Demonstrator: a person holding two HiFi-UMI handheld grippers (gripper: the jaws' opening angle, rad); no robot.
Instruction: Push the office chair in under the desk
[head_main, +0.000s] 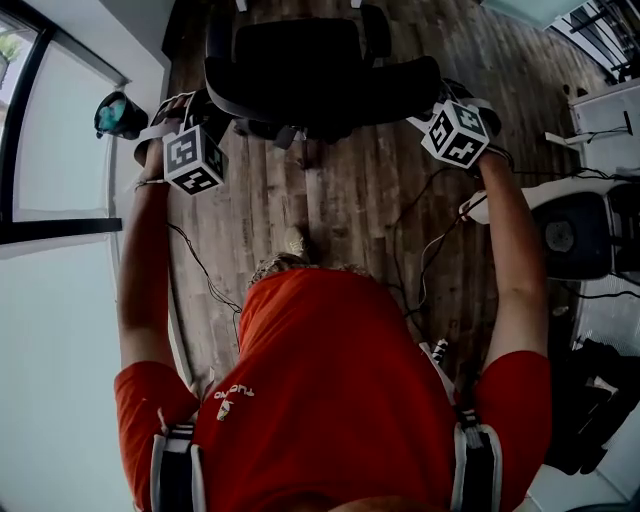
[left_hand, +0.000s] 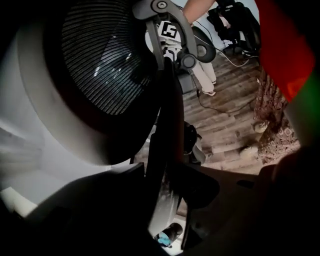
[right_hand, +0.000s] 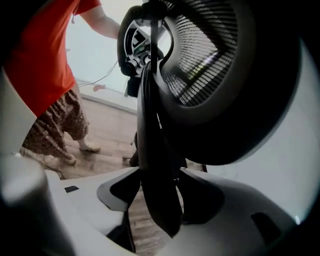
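Though dark against the boards, reads plainly as a black office chair (head_main: 300, 60), standing on the wooden floor (head_main: 330, 200) at the top of the head view, straight ahead of the orange shirt (head_main: 330, 400). Seen there from above and behind: seat (head_main: 290, 45) farther off, curved backrest (head_main: 320, 95) nearest, bowed like a broad black band. Up close in both gripper views, shows as black mesh (left_hand: 105, 55) stretched inside a thick dark rim, with light glinting through the weave. Carries a grey bracket (left_hand: 156, 35) with round joints at the back of the mesh.

Flanked at either end of the backrest: left hand-held gripper (head_main: 192, 112) at its left edge, right hand-held gripper (head_main: 447, 95) at its right edge, marker cubes turned upward. Left jaws spread, with a dark upright edge of the backrest frame between them and a pale gap beside it, not pinched. Right jaws likewise spread wide, with a black strut of the backrest running down between the pads, no squeeze to be seen.
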